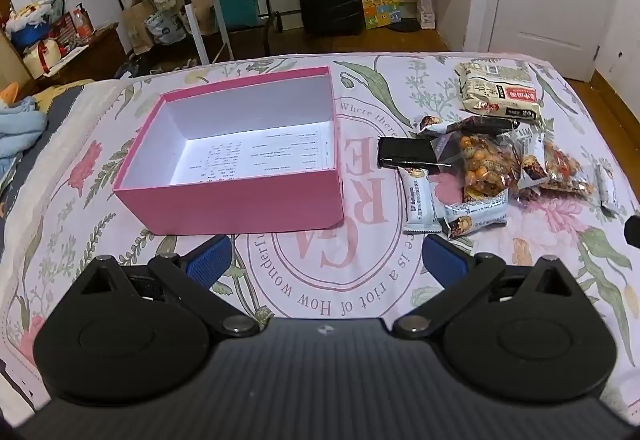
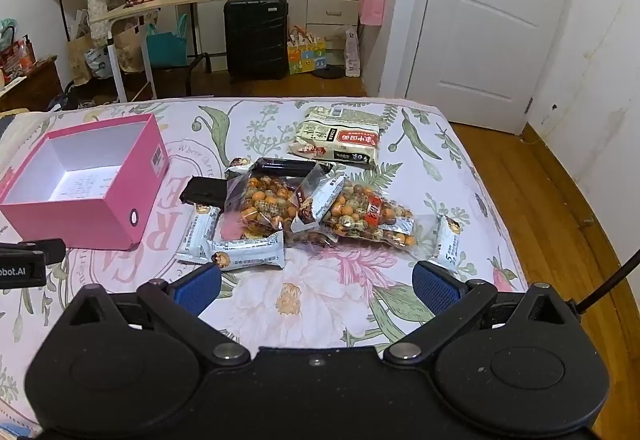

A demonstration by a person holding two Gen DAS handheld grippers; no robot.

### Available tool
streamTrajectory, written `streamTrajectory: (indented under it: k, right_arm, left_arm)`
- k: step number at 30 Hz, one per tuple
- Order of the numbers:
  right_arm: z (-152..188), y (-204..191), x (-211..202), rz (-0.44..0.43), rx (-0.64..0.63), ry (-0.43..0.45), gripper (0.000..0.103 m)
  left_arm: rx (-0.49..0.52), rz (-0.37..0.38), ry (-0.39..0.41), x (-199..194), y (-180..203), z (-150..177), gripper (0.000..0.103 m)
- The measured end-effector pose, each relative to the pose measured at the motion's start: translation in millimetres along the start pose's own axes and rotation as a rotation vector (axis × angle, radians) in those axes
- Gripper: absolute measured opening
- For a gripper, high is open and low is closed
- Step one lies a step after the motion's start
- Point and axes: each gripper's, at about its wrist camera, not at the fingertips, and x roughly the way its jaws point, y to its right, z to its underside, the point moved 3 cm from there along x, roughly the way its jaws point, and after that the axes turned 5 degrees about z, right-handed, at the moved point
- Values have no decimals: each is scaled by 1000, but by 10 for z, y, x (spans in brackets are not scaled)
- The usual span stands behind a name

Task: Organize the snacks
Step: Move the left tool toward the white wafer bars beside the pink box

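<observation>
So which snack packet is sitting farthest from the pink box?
The small white bar packet at the pile's far right edge, beside the nut bag. Every other snack lies closer to the pink box.

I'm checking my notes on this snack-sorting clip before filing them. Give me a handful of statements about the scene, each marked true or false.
1. The pink box holds no snacks. True; only a printed sheet lies on its floor.
2. The right gripper is shut on a snack bar. False; it is open and holds nothing.
3. The large cream packet lies on the far side of the snack pile. True.
4. The pink box is to the right of the snack pile. False; it is to the left.
5. The left gripper is open. True.
</observation>
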Motion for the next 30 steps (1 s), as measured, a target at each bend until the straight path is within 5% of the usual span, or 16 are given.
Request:
streamTrajectory:
  k: [13, 30]
  right_arm:
    - [28, 138, 13, -4, 36, 127, 103]
    - [130, 35, 188, -3, -6, 95, 103]
  left_arm:
    - [-54, 12, 107, -54, -173, -20, 101]
    - [-39, 18, 71, 141, -136, 135, 101]
